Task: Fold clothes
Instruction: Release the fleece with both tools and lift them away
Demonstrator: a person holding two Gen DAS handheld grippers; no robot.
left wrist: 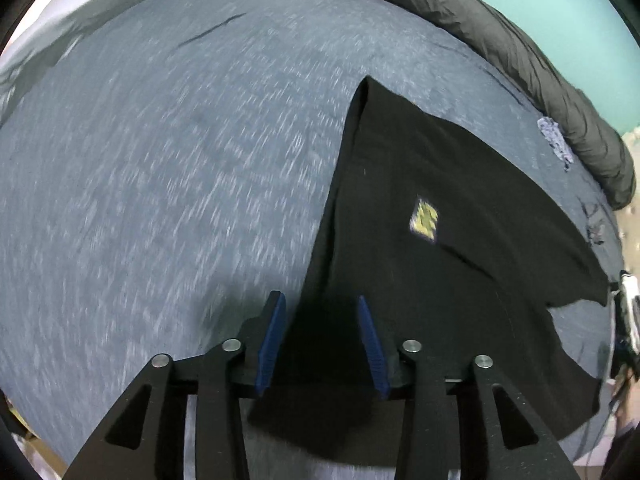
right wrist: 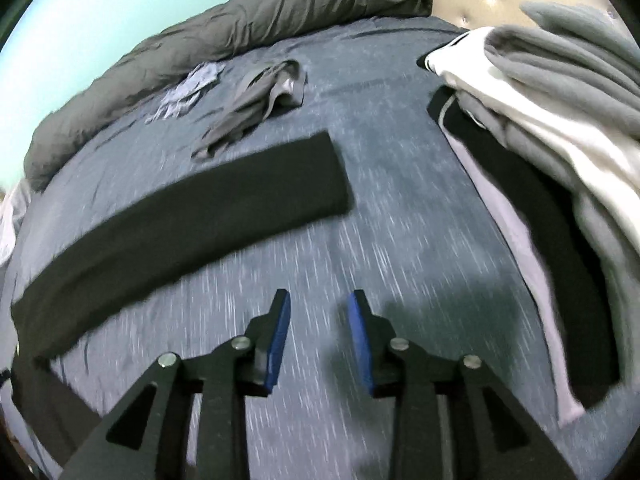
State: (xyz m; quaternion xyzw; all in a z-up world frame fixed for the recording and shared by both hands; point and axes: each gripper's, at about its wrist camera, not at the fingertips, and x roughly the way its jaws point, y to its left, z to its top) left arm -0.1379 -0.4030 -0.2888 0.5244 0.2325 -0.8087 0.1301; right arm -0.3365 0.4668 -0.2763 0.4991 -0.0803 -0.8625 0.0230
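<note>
Fingers (left wrist: pixel 276 332) of both grippers spread apart, holding nothing; black garment (left wrist: pixel 432 216) lies on blue bedsheet (left wrist: pixel 160 160).

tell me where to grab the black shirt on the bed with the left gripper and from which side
Grip the near hem of the black shirt, where the cloth already lies between the open left gripper fingers. Come from the near bed edge, low and flat: that edge looks doubled, so closing there likely catches both layers.
</note>
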